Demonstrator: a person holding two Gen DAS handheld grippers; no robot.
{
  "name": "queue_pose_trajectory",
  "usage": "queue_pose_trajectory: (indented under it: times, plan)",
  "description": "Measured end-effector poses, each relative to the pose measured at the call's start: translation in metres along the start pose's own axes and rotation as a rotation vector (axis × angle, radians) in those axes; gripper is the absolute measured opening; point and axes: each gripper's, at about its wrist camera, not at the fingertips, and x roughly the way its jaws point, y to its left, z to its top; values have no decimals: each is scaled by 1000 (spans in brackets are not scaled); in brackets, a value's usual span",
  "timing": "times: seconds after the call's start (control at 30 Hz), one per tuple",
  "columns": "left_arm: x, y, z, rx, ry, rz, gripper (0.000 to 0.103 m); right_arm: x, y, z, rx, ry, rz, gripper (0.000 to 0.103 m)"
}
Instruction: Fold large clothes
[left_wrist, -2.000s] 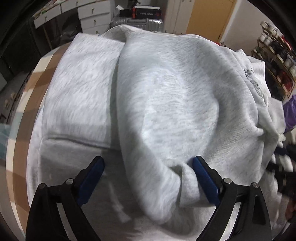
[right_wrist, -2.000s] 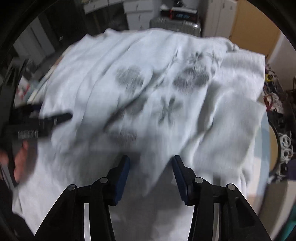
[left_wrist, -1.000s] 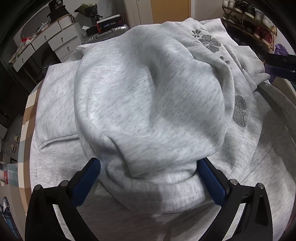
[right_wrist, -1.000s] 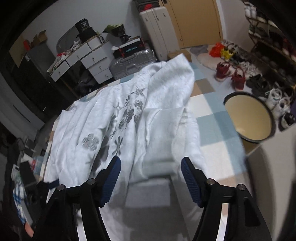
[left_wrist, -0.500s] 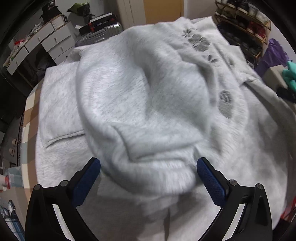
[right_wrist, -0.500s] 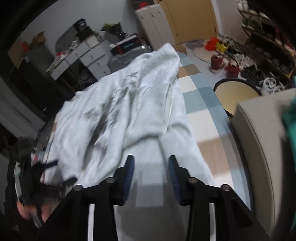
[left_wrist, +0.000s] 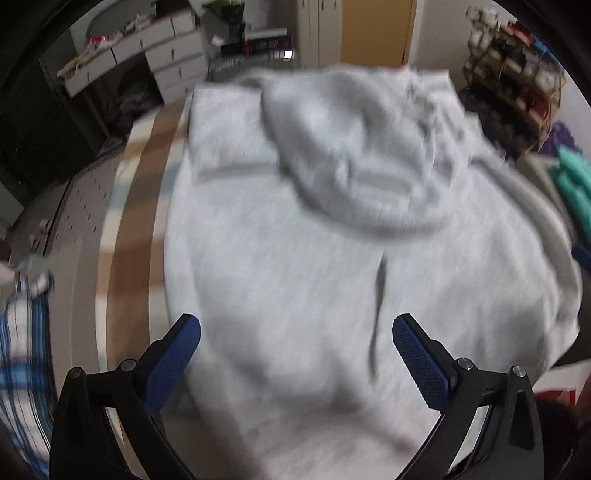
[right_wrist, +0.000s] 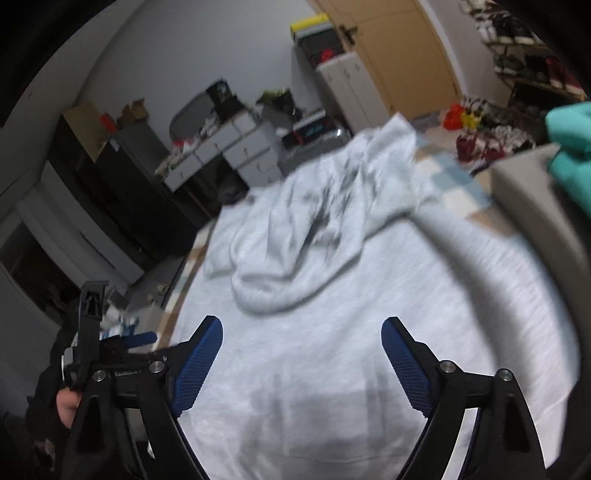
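Note:
A large light-grey sweatshirt (left_wrist: 288, 266) lies spread over the checked table, its upper part bunched in a mound (left_wrist: 354, 158) at the far side. Dark flower prints show on the mound in the right wrist view (right_wrist: 325, 206). My left gripper (left_wrist: 295, 328) is open and empty, raised above the near part of the garment. My right gripper (right_wrist: 301, 328) is open and empty too, above the same garment (right_wrist: 351, 314). The left gripper's body shows at the lower left of the right wrist view (right_wrist: 92, 332). Both views are blurred.
The brown and white checked tabletop (left_wrist: 129, 221) shows at the left of the garment. A striped blue cloth (left_wrist: 22, 332) lies at the far left. A teal item (left_wrist: 572, 177) sits on a grey box at the right. Drawers (left_wrist: 166, 55) and a shoe rack (left_wrist: 517, 74) stand behind.
Both grippers have pulled back and up from the sweatshirt. The right gripper's jaws went from narrow to wide open. The folded mound now lies farther from the left gripper.

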Motion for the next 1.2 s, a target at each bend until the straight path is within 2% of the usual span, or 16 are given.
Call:
queue_pose_trajectory:
  times: [0.07, 0.1, 0.17, 0.2, 0.27, 0.33, 0.43, 0.57, 0.67, 0.77, 0.83, 0.87, 0.97, 1.03, 1.1, 1.2]
  plan:
    - [17, -5, -15, 44, 71, 30, 102, 19, 3, -11, 10, 64, -30, 89]
    - [22, -8, -21, 70, 81, 59, 102, 33, 1, -20, 29, 109, -27, 89]
    - [23, -14, -30, 123, 77, 142, 102, 46, -5, -29, 51, 152, -29, 89]
    - [15, -15, -32, 138, 49, 166, 102, 50, -7, -29, 59, 182, -35, 89]
    - [-7, -12, -34, 126, 3, 149, 102, 44, -9, -27, 62, 145, -8, 89]
    - [-27, -8, -39, 103, -15, 88, 102, 39, -14, -25, 83, 123, -4, 89]
    - [-34, -13, -55, 116, 26, 54, 102, 38, -29, -27, 152, 137, 19, 89]
    - [-6, -31, -88, 241, 134, 147, 102, 35, -41, -28, 206, 132, 23, 89]
    - [2, -21, -101, 212, 174, 182, 102, 34, -42, -27, 215, 125, 34, 89]
    - [-2, -8, -98, 126, 143, 151, 100, 32, -40, -27, 201, 117, 30, 89]
    - [-8, 5, -96, 63, 115, 146, 90, 33, -38, -27, 188, 123, 39, 89]
    - [-9, 10, -96, 52, 115, 159, 86, 32, -37, -28, 186, 124, 39, 89]
    - [-14, 23, -100, 47, 108, 240, 86, 33, -39, -28, 189, 131, 47, 89]
    - [-21, 30, -102, 30, 100, 245, 86, 33, -40, -28, 196, 132, 56, 89]
    - [-35, 28, -103, 42, 77, 276, 86, 33, -41, -28, 199, 133, 63, 89]
    - [-55, 4, -109, 171, 38, 267, 87, 33, -40, -28, 198, 137, 77, 89]
